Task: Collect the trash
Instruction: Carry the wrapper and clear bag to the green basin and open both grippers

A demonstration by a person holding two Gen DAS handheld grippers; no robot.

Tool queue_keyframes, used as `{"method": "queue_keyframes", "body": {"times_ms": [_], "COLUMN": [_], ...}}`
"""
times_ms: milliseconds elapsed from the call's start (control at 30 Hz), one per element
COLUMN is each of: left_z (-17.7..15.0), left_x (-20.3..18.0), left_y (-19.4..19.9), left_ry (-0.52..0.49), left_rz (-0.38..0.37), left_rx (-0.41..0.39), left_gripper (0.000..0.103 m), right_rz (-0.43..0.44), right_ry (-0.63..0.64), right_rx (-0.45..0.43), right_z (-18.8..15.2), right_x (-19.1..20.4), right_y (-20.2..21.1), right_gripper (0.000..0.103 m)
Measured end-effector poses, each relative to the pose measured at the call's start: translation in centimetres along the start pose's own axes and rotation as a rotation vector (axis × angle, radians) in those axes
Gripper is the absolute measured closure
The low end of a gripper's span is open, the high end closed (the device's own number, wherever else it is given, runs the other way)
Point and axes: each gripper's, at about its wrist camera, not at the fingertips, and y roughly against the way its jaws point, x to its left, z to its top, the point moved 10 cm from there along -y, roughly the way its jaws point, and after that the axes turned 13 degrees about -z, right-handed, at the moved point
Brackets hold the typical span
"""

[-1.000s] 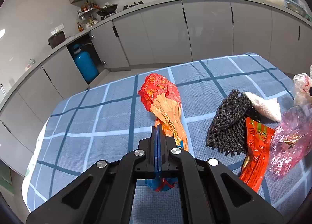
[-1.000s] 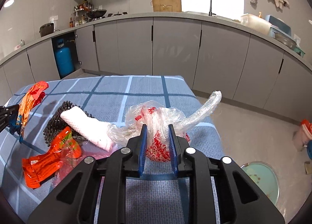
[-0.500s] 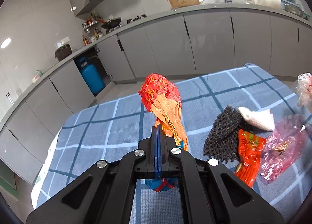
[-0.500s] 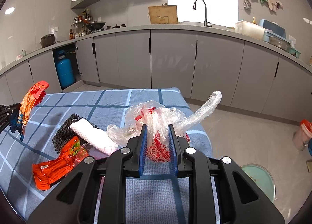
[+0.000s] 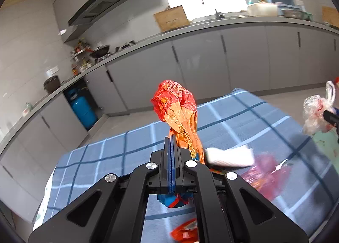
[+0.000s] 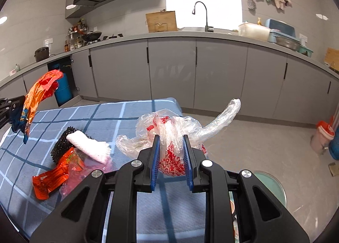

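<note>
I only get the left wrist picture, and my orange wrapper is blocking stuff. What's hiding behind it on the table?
Observer: A black mesh sponge lies on the blue checked cloth, with a white foam net resting across it.
Child: Is there more trash near it?
Observer: Yes, a red snack packet lies flat in front of the sponge, partly on a pink plastic bag.
Child: What's the other gripper doing?
Observer: The right gripper is shut on a clear plastic bag with red print, near the cloth's right edge.
Child: And my wrapper?
Observer: From the right wrist view, the orange wrapper hangs in the air in the left gripper, clear of the cloth.
</note>
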Motion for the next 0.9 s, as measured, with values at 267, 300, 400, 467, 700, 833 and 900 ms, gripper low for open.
{"method": "queue_keyframes", "body": {"times_ms": [267,300,400,467,700,833,900], "left_z": [3.4,3.9,4.8,5.3,5.8,6.1,6.2], "left_x": [-6.7,-7.8,-10.7,-12.6,-18.3,-21.0,-22.4], "left_y": [0.3,0.3,0.3,0.1,-0.1,-0.2,-0.3], "left_ry": [-0.077,-0.086,-0.113,-0.128,-0.175,-0.186,-0.195], "left_rz": [-0.088,-0.104,-0.143,-0.168,-0.254,-0.301,-0.324], "left_rx": [-0.061,-0.067,-0.085,-0.091,-0.102,-0.102,-0.107], "left_gripper": [0.101,0.101,0.101,0.101,0.101,0.101,0.101], "right_rz": [-0.058,-0.07,-0.101,-0.127,-0.193,-0.22,-0.23], "right_ry": [-0.031,-0.037,-0.054,-0.066,-0.103,-0.12,-0.129], "right_rx": [0.006,0.008,0.015,0.023,0.051,0.064,0.072], "right_z": [-0.8,-1.0,-1.4,-1.9,-3.8,-4.9,-5.4], "right_x": [-4.4,-5.2,-7.3,-9.0,-13.8,-15.7,-16.5], "right_y": [0.3,0.3,0.3,0.3,0.1,-0.1,-0.3], "right_gripper": [0.081,0.081,0.081,0.081,0.081,0.081,0.081]}}
